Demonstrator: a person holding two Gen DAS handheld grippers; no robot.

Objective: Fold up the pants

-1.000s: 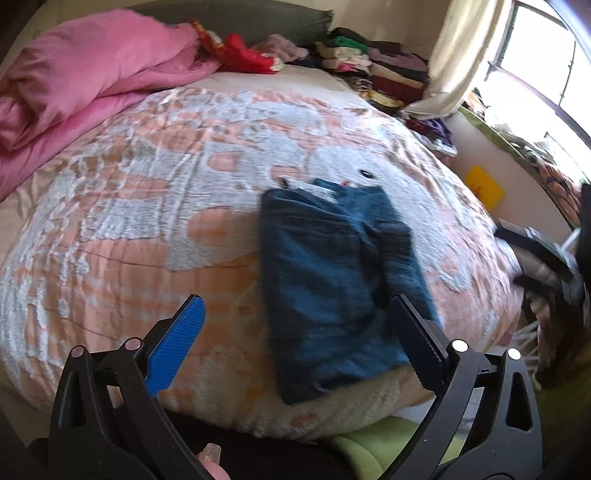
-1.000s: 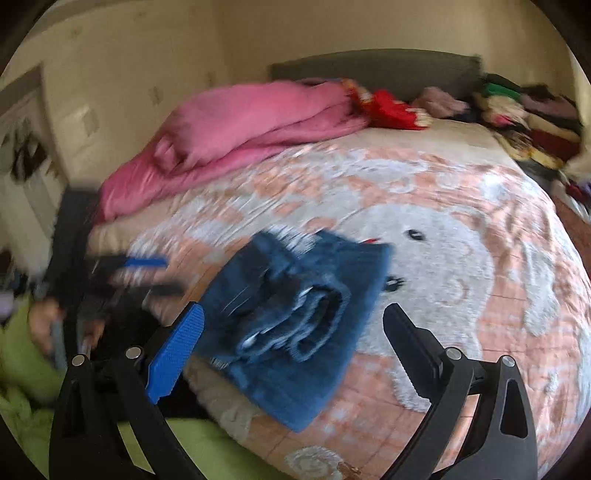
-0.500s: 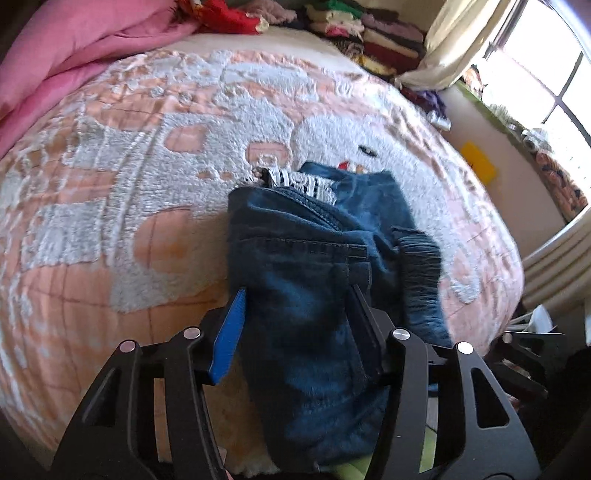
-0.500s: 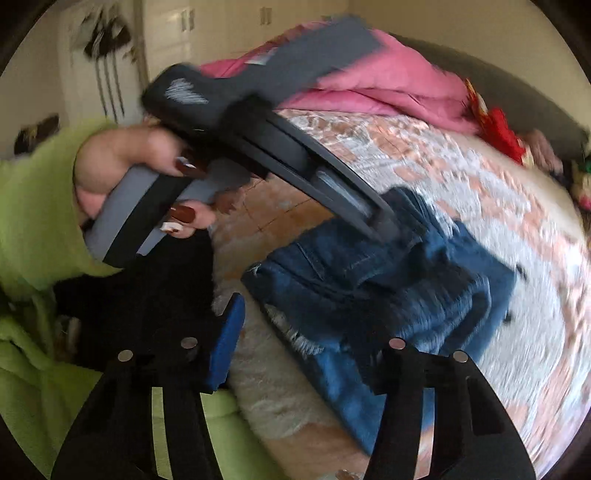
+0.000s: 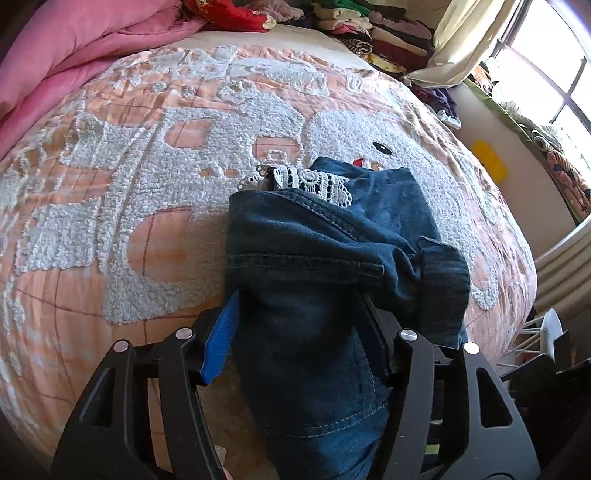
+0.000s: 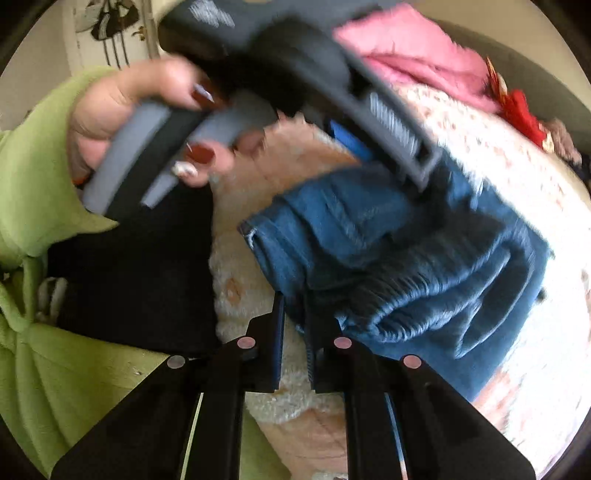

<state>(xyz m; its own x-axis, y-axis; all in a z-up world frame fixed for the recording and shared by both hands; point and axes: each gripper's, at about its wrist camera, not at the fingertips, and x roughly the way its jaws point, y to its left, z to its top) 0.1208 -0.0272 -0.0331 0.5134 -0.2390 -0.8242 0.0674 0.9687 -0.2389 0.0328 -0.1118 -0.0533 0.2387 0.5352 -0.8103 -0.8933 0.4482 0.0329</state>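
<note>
Folded dark blue denim pants lie near the front edge of the bed, with white lace trim showing at the far end. My left gripper has its fingers closed around the near part of the pants bundle. In the right wrist view the pants lie just ahead. My right gripper is almost shut on the near edge of the denim. The left gripper shows there too, held by a hand, pressing onto the pants from above.
The bed has a peach and white tufted cover. A pink duvet lies at the back left. Stacked clothes sit at the back right. A window and a white rack are on the right. The person wears a green sleeve.
Both grippers moved in onto the pants and closed. The left narrowed around the bundle. The right went from open to nearly shut at the near denim edge.
</note>
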